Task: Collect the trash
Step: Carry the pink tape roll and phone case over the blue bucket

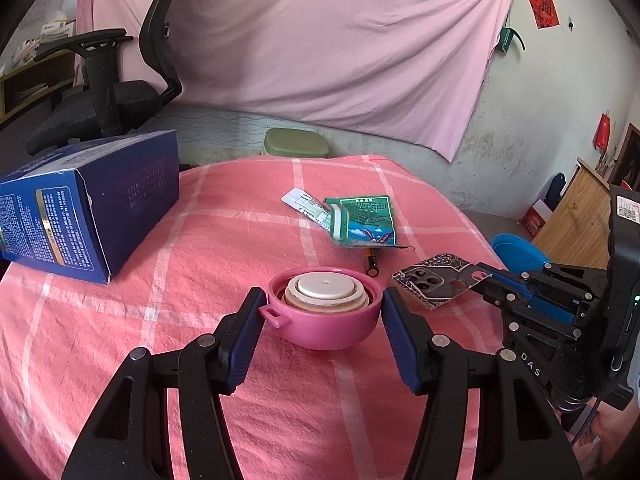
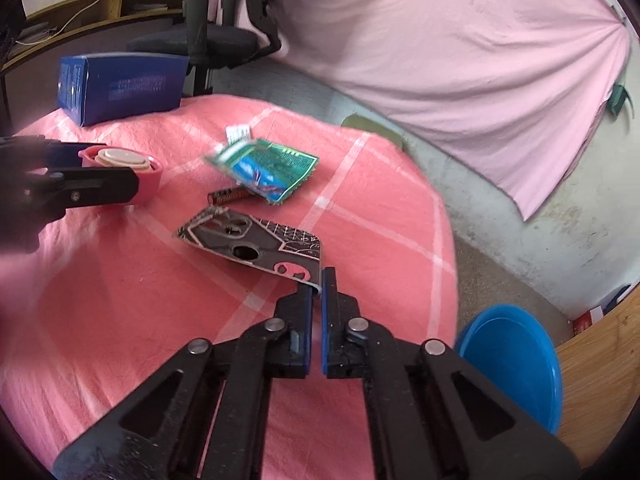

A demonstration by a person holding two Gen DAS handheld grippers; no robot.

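Observation:
A pink lid with a cream cap inside [image 1: 325, 307] sits on the pink checked table [image 1: 120, 320]. My left gripper [image 1: 324, 304] is open, one finger on each side of the lid, apart from it. It also shows in the right wrist view [image 2: 120, 172]. My right gripper [image 2: 318, 284] is shut on the corner of a black patterned phone case [image 2: 256, 244] and holds it slightly off the cloth; the case also shows in the left wrist view [image 1: 436, 282]. A green packet [image 1: 362, 220] with a white slip, and a battery [image 1: 373, 265], lie behind.
A blue box [image 1: 80, 216] lies at the table's left. A blue basin [image 2: 516, 364] stands on the floor right of the table, beside a wooden cabinet [image 2: 600, 380]. An office chair [image 1: 100, 100] and a green stool [image 1: 296, 142] stand behind the table.

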